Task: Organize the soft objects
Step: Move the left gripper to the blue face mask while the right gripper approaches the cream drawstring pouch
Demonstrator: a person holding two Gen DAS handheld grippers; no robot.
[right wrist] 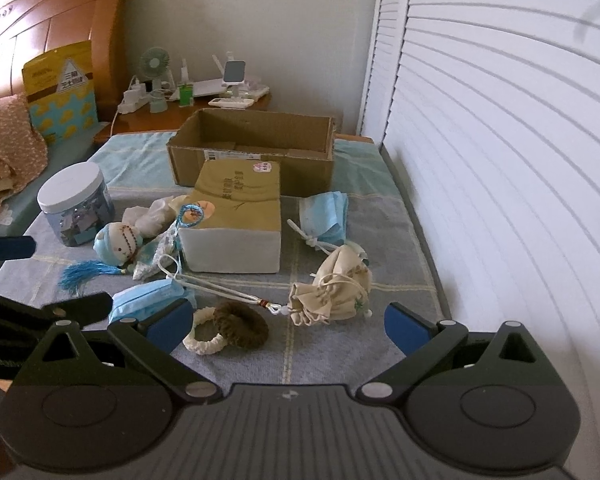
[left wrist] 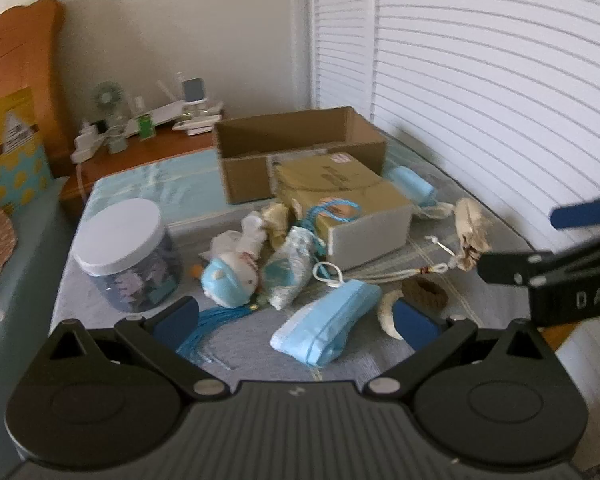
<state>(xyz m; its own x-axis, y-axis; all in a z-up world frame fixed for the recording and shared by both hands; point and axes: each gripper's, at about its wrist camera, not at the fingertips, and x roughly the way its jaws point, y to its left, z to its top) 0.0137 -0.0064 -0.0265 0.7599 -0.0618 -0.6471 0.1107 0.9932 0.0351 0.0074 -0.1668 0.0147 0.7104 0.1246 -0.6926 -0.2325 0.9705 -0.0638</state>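
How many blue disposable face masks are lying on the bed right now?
2. One folded blue disposable face mask lies near the front, just beyond the left gripper; another sits right of the closed cardboard parcel. More may be hidden behind the boxes.

Item count, positions relative to the right jaws:
- Cardboard boxes: 2. Open box (right wrist: 252, 148) far ahead; closed box (right wrist: 236, 216) ahead.
- Blue face masks: 2. One (right wrist: 148, 300) beside the left jaw; one (right wrist: 326, 216) ahead, right.
- Hair ties: 2. White (right wrist: 204, 338) and brown (right wrist: 240, 324), overlapping, between the jaws.
- Drawstring pouch (right wrist: 332, 292): 1.
- Doll (right wrist: 118, 242): 1.
- Lidded jar (right wrist: 76, 204): 1.
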